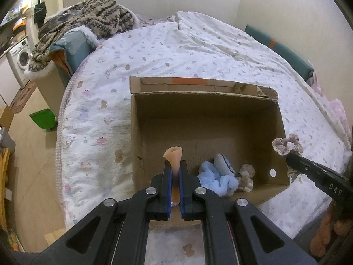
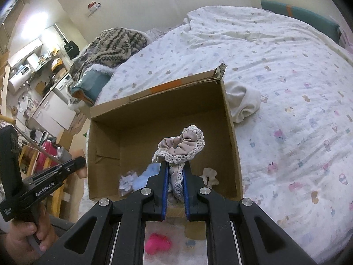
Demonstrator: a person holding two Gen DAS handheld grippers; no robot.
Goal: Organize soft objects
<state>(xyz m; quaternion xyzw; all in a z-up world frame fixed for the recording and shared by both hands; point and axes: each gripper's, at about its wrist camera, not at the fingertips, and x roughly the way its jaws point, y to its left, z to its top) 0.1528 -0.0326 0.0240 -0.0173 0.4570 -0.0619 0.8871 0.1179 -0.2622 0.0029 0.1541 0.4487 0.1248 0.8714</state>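
A lived-in home bedroom: a printed quilt (image 1: 198,44) is covering the bed, a knitted blanket (image 1: 88,17) is lying at its far-left corner, a washing machine (image 1: 22,57) is standing beyond.

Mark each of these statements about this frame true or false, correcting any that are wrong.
1. The left gripper is shut on a peach-coloured soft piece. True.
2. The right gripper is open and holds nothing. False: it is shut on a lace-edged scrunchie.
3. The cardboard box sits on the bed. True.
4. The box holds nothing. False: a light blue fluffy item and a beige scrunchie lie inside.
5. A white sock lies on the bed outside the box. True.
6. The pink item is inside the box. False: it lies outside, near the camera.
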